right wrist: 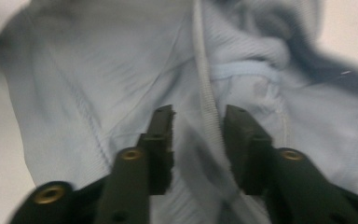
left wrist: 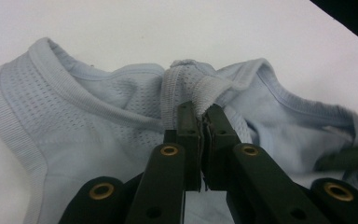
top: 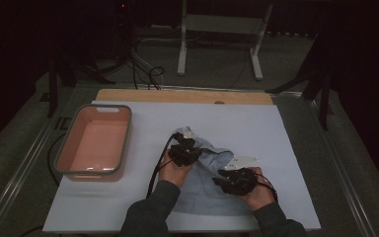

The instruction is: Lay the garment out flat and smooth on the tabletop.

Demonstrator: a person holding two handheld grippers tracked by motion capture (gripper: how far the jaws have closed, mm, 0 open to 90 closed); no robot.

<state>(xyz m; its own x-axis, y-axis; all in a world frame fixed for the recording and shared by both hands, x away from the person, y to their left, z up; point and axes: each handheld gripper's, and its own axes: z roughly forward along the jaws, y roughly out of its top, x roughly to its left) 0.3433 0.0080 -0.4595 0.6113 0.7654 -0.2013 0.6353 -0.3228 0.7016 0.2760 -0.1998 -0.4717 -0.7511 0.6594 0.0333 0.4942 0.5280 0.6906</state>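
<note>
A light blue mesh garment [top: 208,175] lies crumpled on the white table cover [top: 256,128] near the front middle. My left gripper [top: 185,152] is at its upper left part, shut on a ribbed strap of the garment [left wrist: 186,88]. The left gripper [left wrist: 199,116] pinches that strap between its tips. My right gripper [top: 237,180] rests on the garment's right side. In the right gripper view the right gripper [right wrist: 199,122] stands open, with a raised seam of the garment [right wrist: 206,93] running between its jaws. Fabric spreads under both fingers.
A pink tub with a grey rim [top: 61,153] stands empty at the table's left. A wooden strip [top: 182,96] edges the far side. Cables [top: 145,71] and a white stand [top: 219,34] are on the floor beyond.
</note>
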